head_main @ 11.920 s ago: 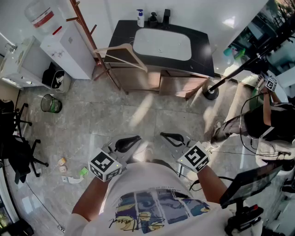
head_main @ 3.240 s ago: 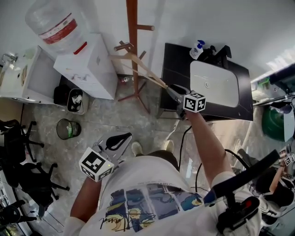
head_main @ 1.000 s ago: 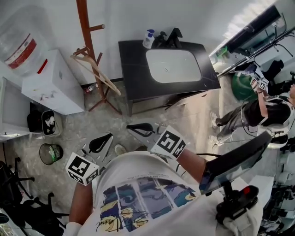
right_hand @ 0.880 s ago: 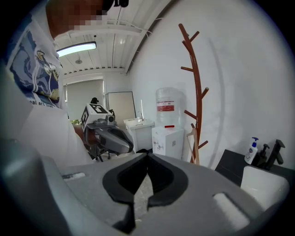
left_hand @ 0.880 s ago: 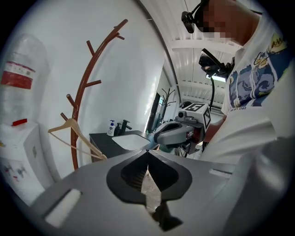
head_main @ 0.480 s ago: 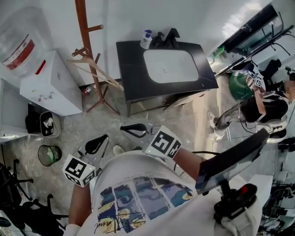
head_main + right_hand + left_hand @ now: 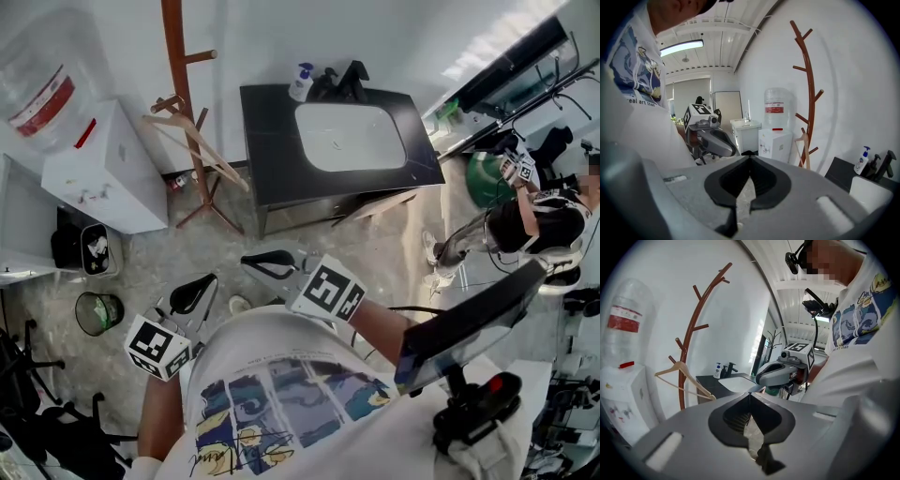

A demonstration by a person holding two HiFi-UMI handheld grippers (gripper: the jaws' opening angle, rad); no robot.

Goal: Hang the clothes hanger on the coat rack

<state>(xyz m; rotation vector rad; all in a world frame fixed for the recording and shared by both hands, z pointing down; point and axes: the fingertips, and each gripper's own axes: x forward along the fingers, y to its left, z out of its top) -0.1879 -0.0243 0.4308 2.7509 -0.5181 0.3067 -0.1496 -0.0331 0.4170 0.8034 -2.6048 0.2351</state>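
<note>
Has pulled the right tool (image 7: 255, 264) back from its far reach at the coat rack (image 7: 176, 56) a few seconds ago; now holds it near the body, just right of the left tool (image 7: 199, 289). Has left the clothes hanger (image 7: 208, 155) on the rack, hung from a low peg at far left, well apart from both tools. Shows both tools clenched on nothing, jaws together, in each gripper view.

Looks done as far as the hanging goes, with only the checking left. To finish well: keep both tools low and away from the rack so as not to knock the hanger. Watch for swing or slip, and confirm that the hook sits fully over the peg, not on its tip. If merely perched, go back in with one tool, grip the wooden shoulder near the hook, and lift rather than push.

From the head view: gives the hanger's slant out toward the black worktop (image 7: 272, 150), with the floor below. From the left gripper view: gives the triangle side-on, its top against the trunk, which the head view flattens. From the right gripper view: gives the hanger nearly edge-on, a thin strip beside the trunk, plus the water dispenser (image 7: 776, 140) to its left.
</note>
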